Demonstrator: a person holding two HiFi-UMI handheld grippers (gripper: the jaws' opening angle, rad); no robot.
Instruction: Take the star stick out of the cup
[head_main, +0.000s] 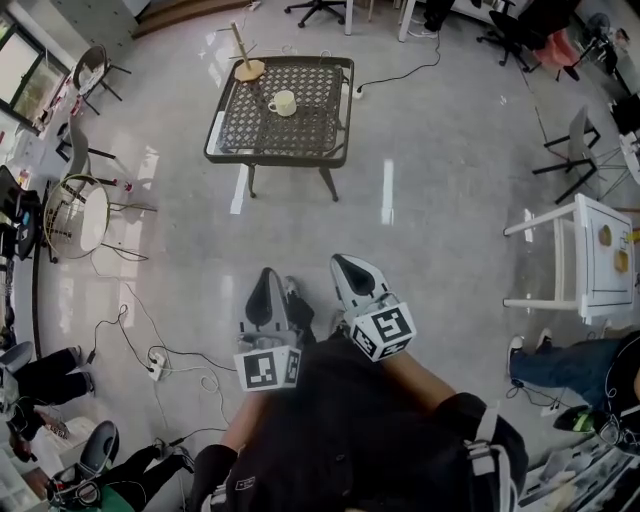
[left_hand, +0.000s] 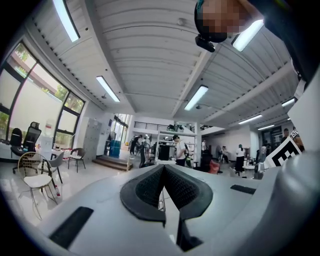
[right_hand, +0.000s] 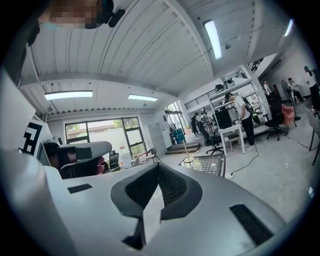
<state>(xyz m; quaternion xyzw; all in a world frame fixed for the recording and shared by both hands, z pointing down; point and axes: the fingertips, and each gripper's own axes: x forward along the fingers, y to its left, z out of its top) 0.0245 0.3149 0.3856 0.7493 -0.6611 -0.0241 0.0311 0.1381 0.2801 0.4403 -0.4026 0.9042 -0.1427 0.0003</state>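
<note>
Left gripper (head_main: 267, 285) and right gripper (head_main: 352, 272) are held pressed shut, empty. The cup (head_main: 283, 102), upper centre, could be tipped if its stick, not clearly made out, is dragged sideways.

No legible text or signs

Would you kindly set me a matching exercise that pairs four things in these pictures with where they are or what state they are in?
Things:
1. cup
2. wooden stand
3. white table
4. left gripper

Places or states:
A. shut, with nothing between its jaws
B. at the far left corner of the mesh table
C. on the floor at the right edge of the head view
D. on the mesh table, near its middle

Pairs: 1-D; 2-B; 3-C; 4-A
</note>
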